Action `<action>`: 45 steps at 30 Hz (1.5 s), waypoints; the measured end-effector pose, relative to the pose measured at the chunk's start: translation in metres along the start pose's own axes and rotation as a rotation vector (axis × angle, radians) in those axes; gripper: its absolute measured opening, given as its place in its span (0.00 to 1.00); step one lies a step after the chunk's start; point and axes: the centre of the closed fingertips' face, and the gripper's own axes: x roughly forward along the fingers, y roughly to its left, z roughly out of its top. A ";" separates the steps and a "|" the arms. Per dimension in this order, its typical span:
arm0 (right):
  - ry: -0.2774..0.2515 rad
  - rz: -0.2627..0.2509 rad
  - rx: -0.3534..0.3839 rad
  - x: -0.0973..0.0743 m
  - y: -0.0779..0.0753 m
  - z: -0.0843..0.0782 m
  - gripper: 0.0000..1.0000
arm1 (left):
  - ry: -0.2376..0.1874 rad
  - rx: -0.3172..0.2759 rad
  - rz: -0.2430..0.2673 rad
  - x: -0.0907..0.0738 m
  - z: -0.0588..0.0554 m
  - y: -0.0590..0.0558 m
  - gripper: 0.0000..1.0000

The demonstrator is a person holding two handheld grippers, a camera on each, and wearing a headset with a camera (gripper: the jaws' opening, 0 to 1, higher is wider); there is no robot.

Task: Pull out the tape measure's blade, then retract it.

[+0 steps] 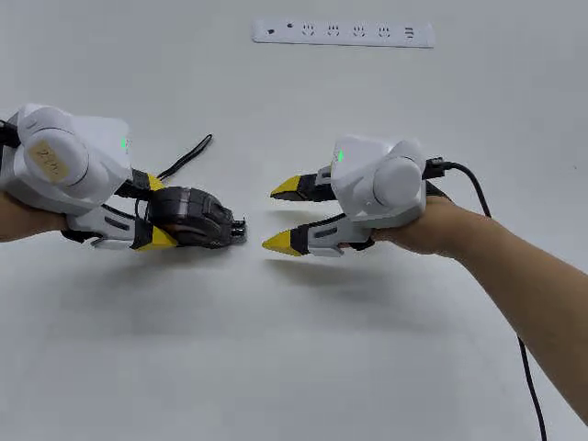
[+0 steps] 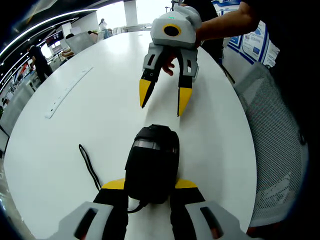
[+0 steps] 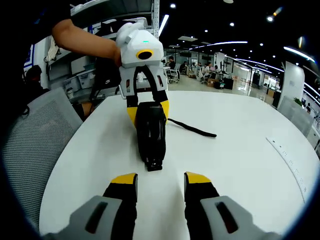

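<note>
Two tools: left tool (image 1: 158, 211) pinches tape measure (image 1: 193, 218); right tool (image 1: 280, 215), spread at three o'clock, should next grip unpulled blade tip (image 1: 241, 228).

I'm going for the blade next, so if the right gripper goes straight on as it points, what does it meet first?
Most likely the tape measure, at its blade-hook end, held in the left gripper. The right gripper points at it with open fingers.

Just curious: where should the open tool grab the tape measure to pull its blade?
Probably the end hook, head-on with the right tool: it juts from the tape measure toward those open jaws, while the left tool clamps the body.
</note>
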 end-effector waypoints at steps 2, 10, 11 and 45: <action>-0.001 0.004 0.002 0.002 0.000 0.000 0.35 | -0.002 -0.006 0.002 0.000 0.000 0.000 0.29; 0.006 0.037 -0.016 0.016 0.006 0.002 0.30 | -0.012 -0.010 0.004 0.000 0.001 0.000 0.29; 0.007 0.039 -0.017 0.018 0.007 0.002 0.29 | -0.013 -0.009 0.004 0.000 0.001 0.000 0.29; 0.053 0.082 -0.090 0.040 0.011 0.001 0.12 | -0.045 -0.007 0.012 0.000 0.001 0.000 0.28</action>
